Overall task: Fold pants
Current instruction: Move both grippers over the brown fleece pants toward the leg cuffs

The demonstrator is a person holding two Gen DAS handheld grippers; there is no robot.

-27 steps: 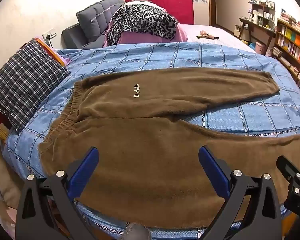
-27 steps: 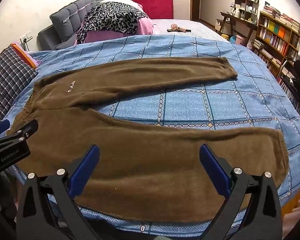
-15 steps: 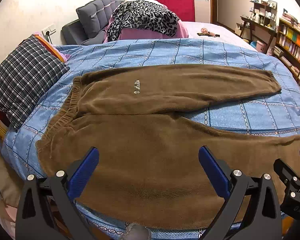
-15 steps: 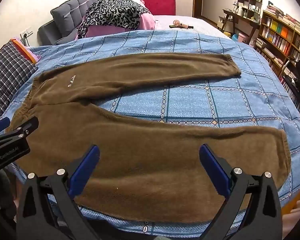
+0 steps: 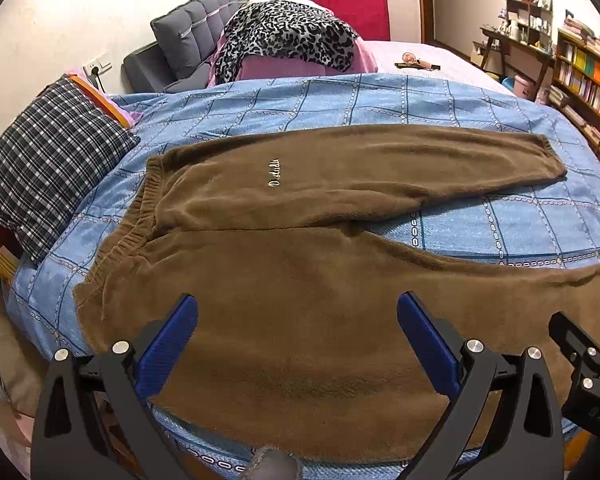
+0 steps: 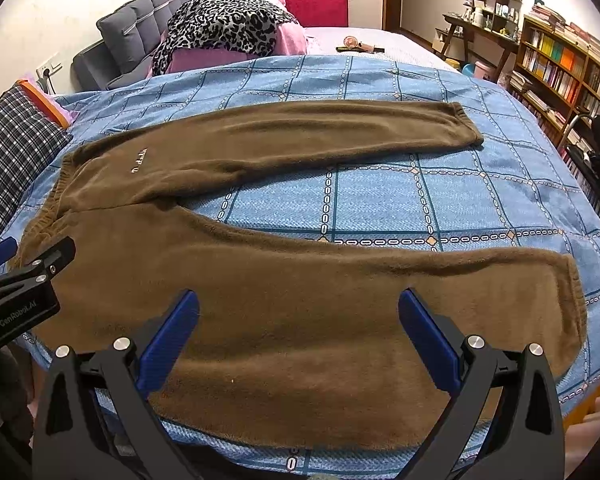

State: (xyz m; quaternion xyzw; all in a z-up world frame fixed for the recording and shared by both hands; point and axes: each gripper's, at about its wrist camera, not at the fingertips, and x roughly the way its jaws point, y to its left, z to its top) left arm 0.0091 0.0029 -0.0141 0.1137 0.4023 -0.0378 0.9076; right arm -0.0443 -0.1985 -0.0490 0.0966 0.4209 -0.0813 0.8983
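Brown fleece pants lie flat on the bed's blue checked quilt, waistband left, both legs running right and splayed apart. The left claw hovers over the near leg's upper part, blue pads spread wide, gripping nothing. The right claw hangs over the near leg further right, equally wide, empty too.
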